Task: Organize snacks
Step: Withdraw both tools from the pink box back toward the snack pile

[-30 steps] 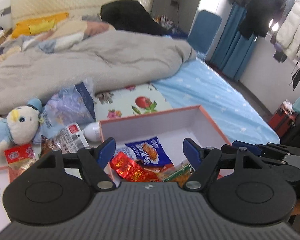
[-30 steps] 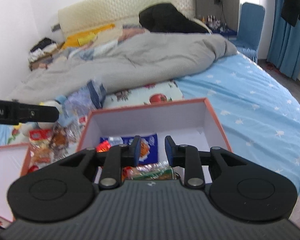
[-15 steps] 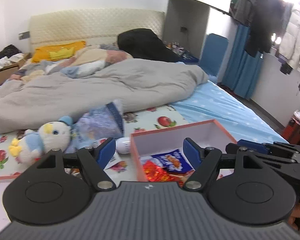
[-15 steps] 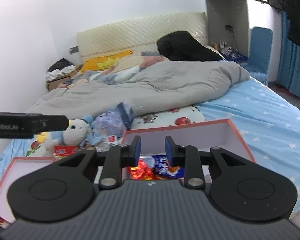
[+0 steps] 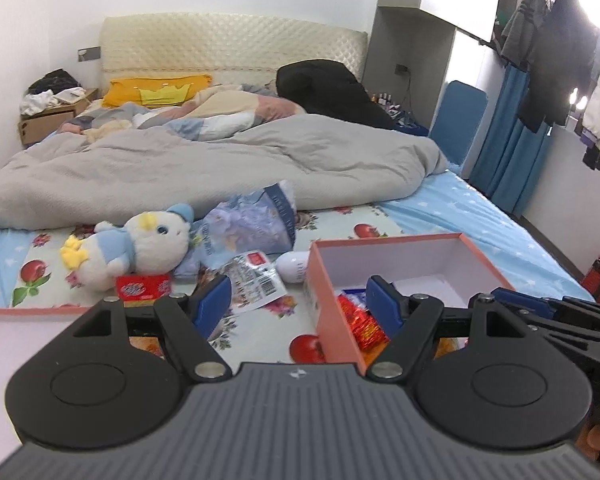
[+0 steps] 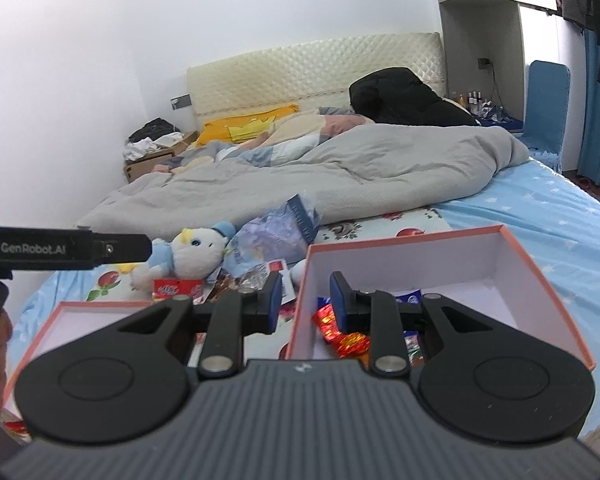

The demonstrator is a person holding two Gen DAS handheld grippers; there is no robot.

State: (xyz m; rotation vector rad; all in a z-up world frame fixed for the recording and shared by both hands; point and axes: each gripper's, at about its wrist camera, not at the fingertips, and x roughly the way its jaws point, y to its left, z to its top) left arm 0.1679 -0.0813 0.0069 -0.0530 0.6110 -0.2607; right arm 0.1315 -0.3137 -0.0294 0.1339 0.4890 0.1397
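The orange cardboard box with white inside (image 5: 400,276) sits on the bed (image 5: 480,216), and some snacks are already in it, like the shiny red wrapper (image 5: 360,324). More snacks lie loose just left of the box: a red packet (image 5: 142,286), a clear crinkly packet with a barcode (image 5: 256,276) and a big pale blue bag (image 5: 248,232). A second orange box (image 6: 100,316) lies well to the left of the first box.

The left hand-held gripper (image 5: 298,300) is spread wide and holds nothing. The right hand-held gripper (image 6: 304,300) has its jaws fairly close together, with nothing between them.

What could go wrong? A jaw could bump the thin box wall and push the box along the soft bed. The crinkly packet may slip out of a pinch. The blue and white plush duck (image 5: 140,244) touches the red packet, so it could get grabbed too.

There is open room between the 2 boxes. The grey blanket (image 5: 220,160) lies well behind the box.
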